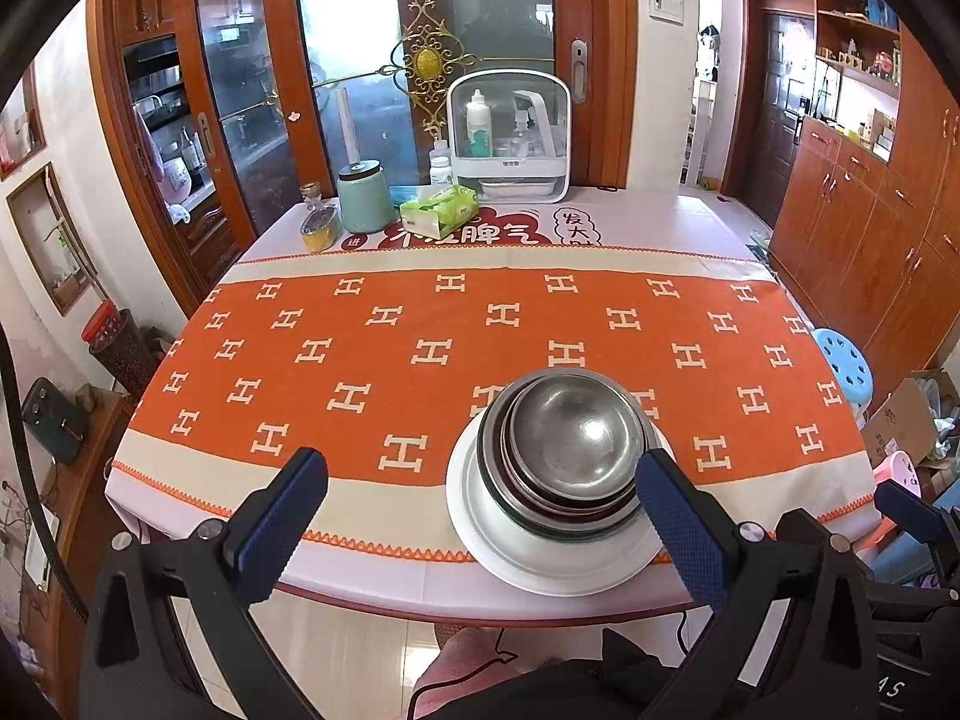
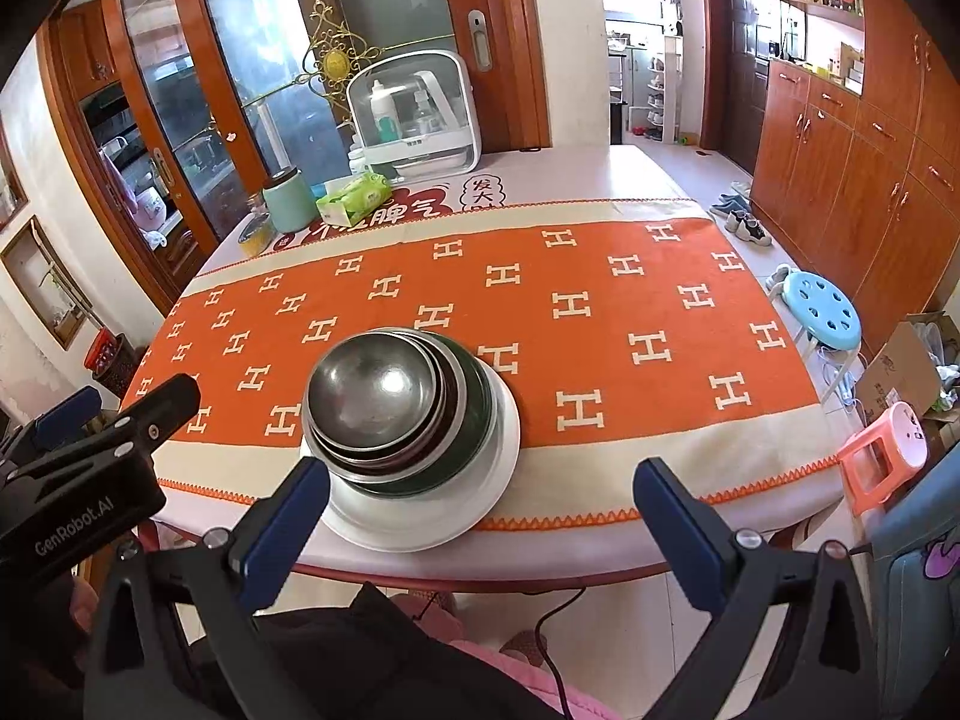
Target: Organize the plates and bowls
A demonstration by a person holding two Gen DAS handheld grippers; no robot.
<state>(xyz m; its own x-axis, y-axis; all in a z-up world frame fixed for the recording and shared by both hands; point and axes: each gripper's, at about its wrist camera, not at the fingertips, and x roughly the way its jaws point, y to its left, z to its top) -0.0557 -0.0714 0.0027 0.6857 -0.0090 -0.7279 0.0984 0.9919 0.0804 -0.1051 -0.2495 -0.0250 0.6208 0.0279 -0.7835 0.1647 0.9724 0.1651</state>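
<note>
**Stacked bowls on a plate at the table's near edge**

Hovering nearest the viewer, two handheld grippers sit just off the near edge of a table, both empty. The left gripper [image 1: 480, 516] has its blue-padded fingers [image 1: 282, 519] spread wide apart, holding nothing; its right finger overlaps the stack's right side in the left wrist view, though contact cannot be told. The right gripper [image 2: 480, 525] is likewise spread wide and empty, with its left finger in front of the near left rim of the plate.

Just beyond the fingers, a white plate [image 1: 528, 558] rests on the table close to its near edge. Nested on it is a stack of steel bowls [image 1: 570, 438], the smallest on top, open side up, leaning slightly off centre.

The plate lies partly on an orange table runner [image 1: 420, 324] patterned with white H shapes, laid across a pale tablecloth [image 1: 648, 222] printed with red and black characters.

At the far side of the table stand a yellow tin [image 1: 317, 228], a mint green jar [image 1: 365, 197] with a dark lid, a green tissue pack [image 1: 439, 211] and a white storage box [image 1: 509, 138] with a clear front holding bottles.

Behind the table are glass doors in wooden frames [image 1: 360, 60]. To the right, a light blue stool [image 2: 821, 311] stands on the floor beside wooden cabinets [image 2: 852, 180]
</note>
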